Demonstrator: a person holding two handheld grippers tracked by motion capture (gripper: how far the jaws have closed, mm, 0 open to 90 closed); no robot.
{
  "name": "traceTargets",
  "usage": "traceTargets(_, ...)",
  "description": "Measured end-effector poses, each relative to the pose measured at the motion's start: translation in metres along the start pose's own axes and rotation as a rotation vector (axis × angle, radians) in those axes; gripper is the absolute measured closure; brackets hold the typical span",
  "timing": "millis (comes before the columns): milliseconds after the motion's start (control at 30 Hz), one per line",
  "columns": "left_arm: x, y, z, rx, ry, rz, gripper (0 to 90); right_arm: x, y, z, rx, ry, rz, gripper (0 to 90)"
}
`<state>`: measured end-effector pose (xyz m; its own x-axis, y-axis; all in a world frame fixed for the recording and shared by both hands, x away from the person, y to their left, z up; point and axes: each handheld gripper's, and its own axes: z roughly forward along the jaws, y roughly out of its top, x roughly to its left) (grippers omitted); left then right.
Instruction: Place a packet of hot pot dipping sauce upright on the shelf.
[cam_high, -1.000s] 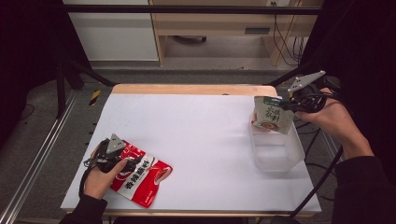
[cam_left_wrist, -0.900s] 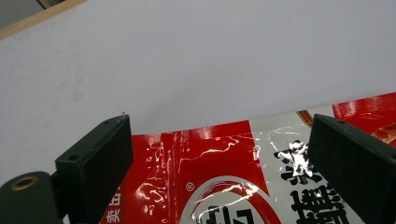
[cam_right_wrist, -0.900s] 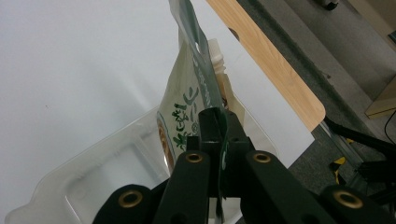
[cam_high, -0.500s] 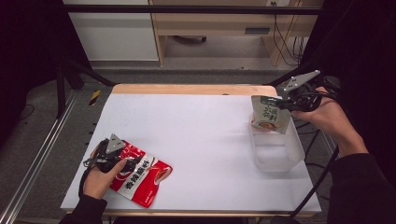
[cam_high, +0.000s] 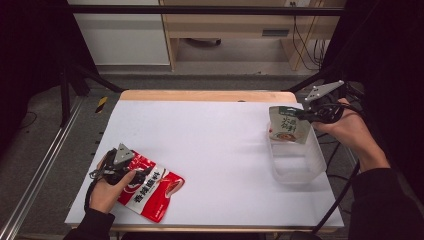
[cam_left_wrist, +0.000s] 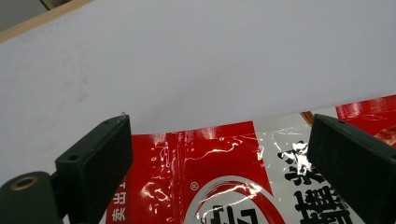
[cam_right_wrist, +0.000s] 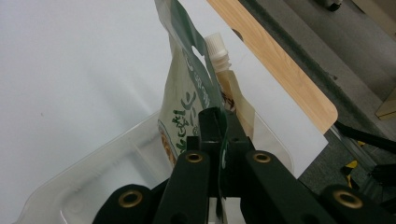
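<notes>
Right tool (cam_high: 306, 116) pinches the green pouch (cam_high: 288, 125) above the bin (cam_high: 300, 167) at 3 o'clock to drop it in; left tool (cam_high: 131, 176), spread, straddles the red bag (cam_high: 152, 192)

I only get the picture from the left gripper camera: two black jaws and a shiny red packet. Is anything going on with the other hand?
Observer: Yes. The right gripper is shut on a green-and-white pouch and holds it over a clear bin at the table's right edge.
Operator: Is the pouch inside the bin yet?
Observer: Its lower end hangs at the bin's far rim; I cannot tell whether it touches.
Operator: Does the pouch have a lid?
Observer: It has a white screw spout at the top, seen in the right gripper view.
</notes>
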<state>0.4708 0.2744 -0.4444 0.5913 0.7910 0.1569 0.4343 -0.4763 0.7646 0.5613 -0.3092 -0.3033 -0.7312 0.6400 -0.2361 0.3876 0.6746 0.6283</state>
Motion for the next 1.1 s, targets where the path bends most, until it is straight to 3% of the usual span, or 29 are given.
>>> traceTargets(333, 0.001, 0.000, -0.001, 0.000, 0.000, 0.000, 7.0, 0.003, 0.000, 0.004, 0.014, -0.001, -0.009, 90.0)
traceTargets(467, 0.001, 0.000, -0.001, -0.004, 0.000, -0.001, 6.9, 0.005, -0.005, 0.008, 0.048, -0.003, -0.022, 90.0)
traceTargets(767, 0.000, 0.000, 0.000, -0.001, -0.001, -0.002, 6.9, 0.002, -0.017, 0.016, 0.025, 0.023, 0.032, 90.0)
traceTargets(1100, 0.000, 0.001, 0.000, -0.001, -0.005, -0.001, 6.9, -0.006, -0.027, 0.017, 0.038, -0.005, 0.097, 90.0)
